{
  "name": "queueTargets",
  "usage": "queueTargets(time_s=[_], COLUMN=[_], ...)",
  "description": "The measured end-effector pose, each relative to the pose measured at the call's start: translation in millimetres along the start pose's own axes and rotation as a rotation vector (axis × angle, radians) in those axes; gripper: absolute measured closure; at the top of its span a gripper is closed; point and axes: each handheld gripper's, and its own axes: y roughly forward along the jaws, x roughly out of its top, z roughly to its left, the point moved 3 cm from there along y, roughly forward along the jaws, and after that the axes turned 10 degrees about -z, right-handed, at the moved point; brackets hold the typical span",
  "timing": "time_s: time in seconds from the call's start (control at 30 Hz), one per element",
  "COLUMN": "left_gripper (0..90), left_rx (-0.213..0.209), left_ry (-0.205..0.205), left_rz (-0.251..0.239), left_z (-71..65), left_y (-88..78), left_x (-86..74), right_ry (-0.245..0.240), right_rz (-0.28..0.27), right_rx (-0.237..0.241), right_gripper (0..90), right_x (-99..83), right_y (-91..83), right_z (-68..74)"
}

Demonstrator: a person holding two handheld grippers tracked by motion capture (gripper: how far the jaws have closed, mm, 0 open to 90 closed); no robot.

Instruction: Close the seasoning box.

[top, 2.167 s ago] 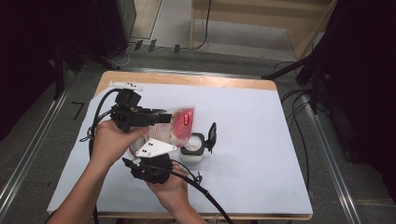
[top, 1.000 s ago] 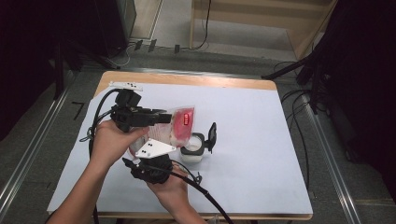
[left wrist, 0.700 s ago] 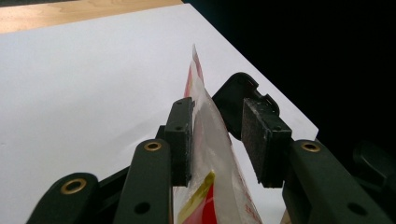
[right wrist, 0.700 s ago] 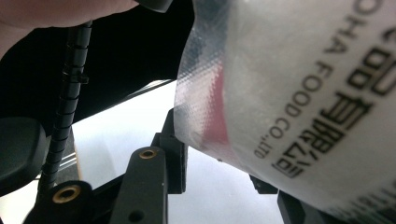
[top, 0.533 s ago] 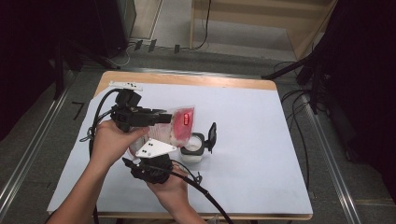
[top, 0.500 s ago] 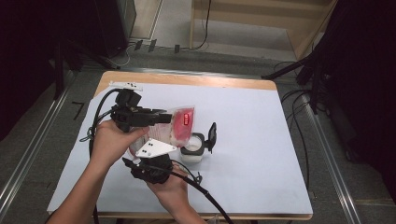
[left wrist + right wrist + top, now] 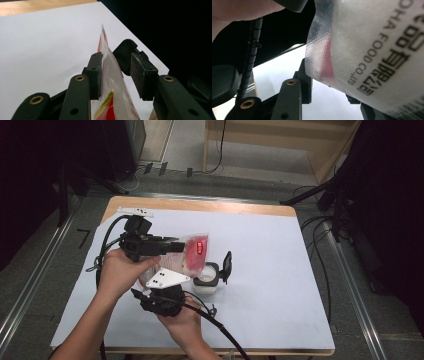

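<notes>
From the high view I see the pouch (image 7: 192,256) lifted over the white tabletop (image 7: 280,270), just left of an open-lidded white container (image 7: 206,281), with my left tongs (image 7: 172,246) at its left edge and my right tongs (image 7: 165,285) beneath it.

In the left gripper view, the pouch (image 7: 113,82) stands between the tongs (image 7: 117,75): it touches one pad, the other stands apart, so they are open.

In the right gripper view, the pouch (image 7: 372,50) covers my tongs (image 7: 332,93); I cannot tell their grip.
</notes>
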Motion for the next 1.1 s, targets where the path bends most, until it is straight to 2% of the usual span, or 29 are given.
queueTargets(time_s=[0.53, 0.73, 1.1], left_gripper=[61.8, 62.2, 62.7], left_rx=[0.005, 0.006, 0.01], left_ry=[-0.004, 0.01, 0.012], left_rz=[0.006, 0.002, -0.005], left_z=[-0.8, -1.6, -5.3], left_y=[1.0, 0.1, 4.5], left_x=[-0.2, 0.2, 0.5], right_ry=[0.009, -0.002, -0.005], right_rz=[0.001, -0.001, 0.002], right_rx=[0.0, -0.008, -0.028], right_gripper=[64.2, 64.2, 64.0], right_x=[0.8, 0.3, 0.2], right_y=[-0.9, 0.3, -1.0], right_z=[-0.9, -0.4, -1.3])
